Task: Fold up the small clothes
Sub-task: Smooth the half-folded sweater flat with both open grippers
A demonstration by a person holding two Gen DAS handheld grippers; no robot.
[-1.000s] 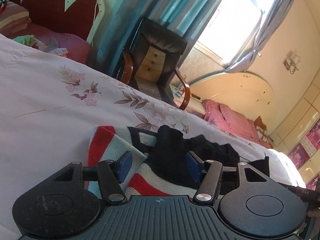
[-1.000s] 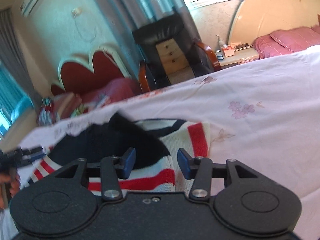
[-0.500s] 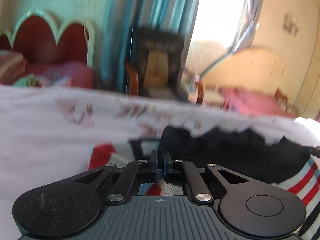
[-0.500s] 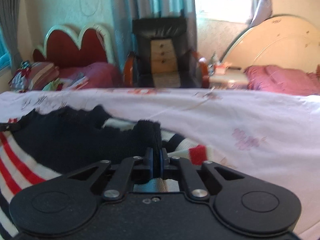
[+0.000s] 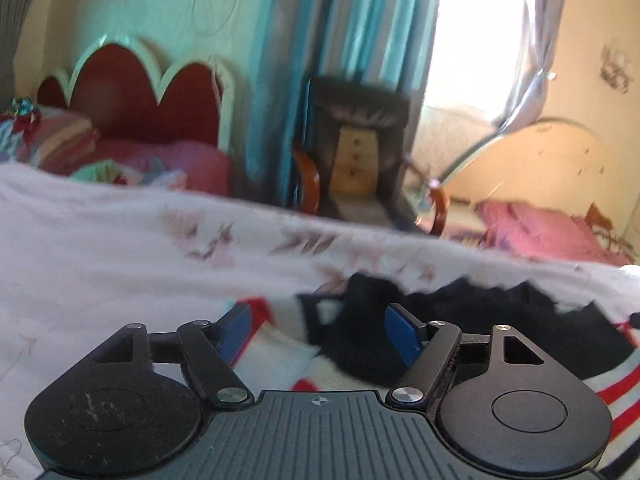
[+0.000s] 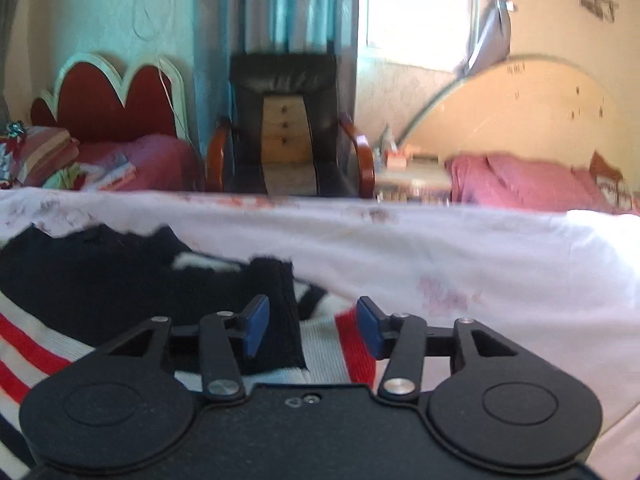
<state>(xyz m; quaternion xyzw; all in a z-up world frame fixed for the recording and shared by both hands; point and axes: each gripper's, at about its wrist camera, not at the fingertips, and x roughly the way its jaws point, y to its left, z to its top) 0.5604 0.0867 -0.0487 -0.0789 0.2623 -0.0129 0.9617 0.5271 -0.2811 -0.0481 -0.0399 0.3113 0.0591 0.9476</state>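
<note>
Fingers [image 5: 234,326] just opened, sweater [image 5: 360,344] lying between.

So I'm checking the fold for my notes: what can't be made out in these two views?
- Sweater, left wrist view: near part hidden by the left gripper body; its right side runs off the frame.
- Sweater, right wrist view: left side cut off; near part behind the right gripper.
- Bedsheet print: blurred.

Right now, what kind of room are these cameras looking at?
Most likely a bedroom in a home. A white floral bedsheet fills the foreground, a red scalloped headboard with pillows stands behind it, and a black armchair sits by a curtained window.
</note>
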